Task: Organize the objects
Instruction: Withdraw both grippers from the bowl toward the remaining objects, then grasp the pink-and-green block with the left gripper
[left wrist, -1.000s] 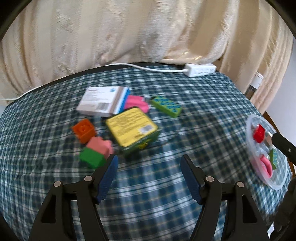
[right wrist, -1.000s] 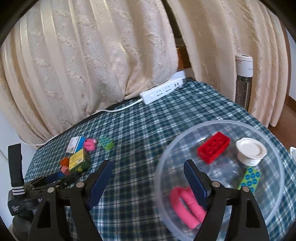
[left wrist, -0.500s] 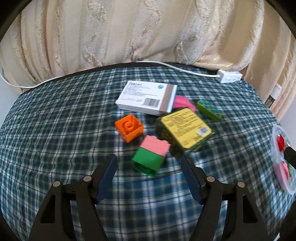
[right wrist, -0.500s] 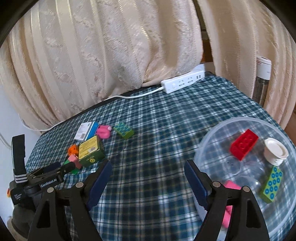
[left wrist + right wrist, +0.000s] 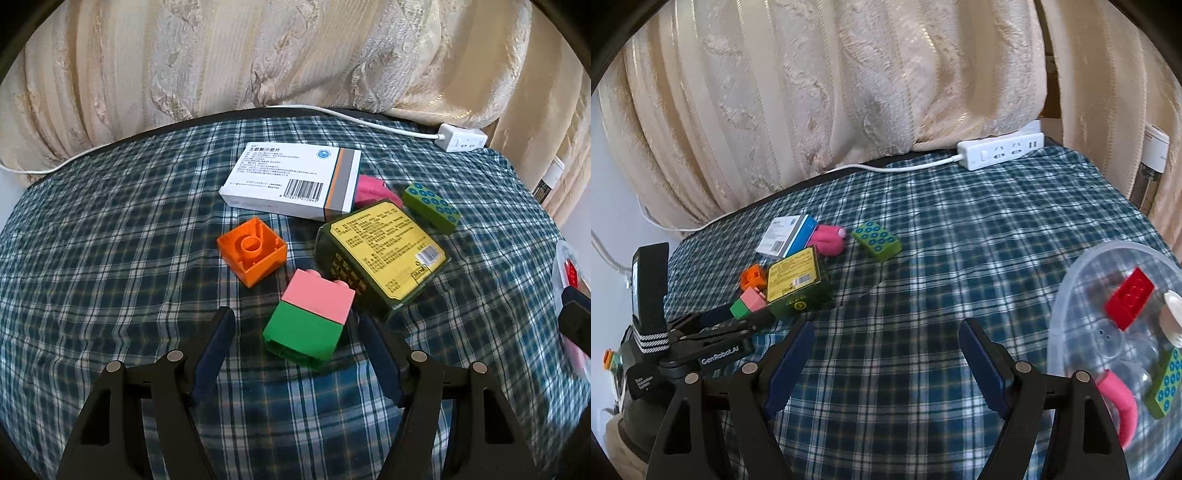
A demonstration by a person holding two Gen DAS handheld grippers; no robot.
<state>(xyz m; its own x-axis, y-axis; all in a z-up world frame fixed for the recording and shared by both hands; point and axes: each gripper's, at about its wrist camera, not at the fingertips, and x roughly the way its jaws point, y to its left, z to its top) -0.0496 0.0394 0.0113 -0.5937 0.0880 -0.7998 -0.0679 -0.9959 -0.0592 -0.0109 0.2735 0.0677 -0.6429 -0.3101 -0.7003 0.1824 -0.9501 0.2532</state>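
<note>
A pink-on-green block [image 5: 310,321] lies on the plaid cloth between the fingers of my left gripper [image 5: 294,319]. The jaws are closing, with a gap still showing on each side of the block. Behind it sit an orange block [image 5: 253,254], a dark green box with a yellow label [image 5: 384,254], a white medicine box [image 5: 295,181], a pink toy [image 5: 371,186] and a green studded brick [image 5: 430,206]. My right gripper [image 5: 886,326] hangs open over bare cloth. To its right stands a clear bowl [image 5: 1067,295] holding a red brick [image 5: 1130,302], a green brick [image 5: 1165,384] and a pink curved piece [image 5: 1119,398].
A white power strip [image 5: 1001,155] with its cable lies at the far edge, against a cream curtain [image 5: 849,92]. A bottle [image 5: 1152,158] stands past the table's right corner. A white lid [image 5: 1171,321] is in the bowl. Bare cloth lies between the pile and the bowl.
My left gripper has moved in and down onto the pile, so the pink-green block now sits between its fingers. My right gripper has swung left, and the bowl has slid to the view's right edge.
</note>
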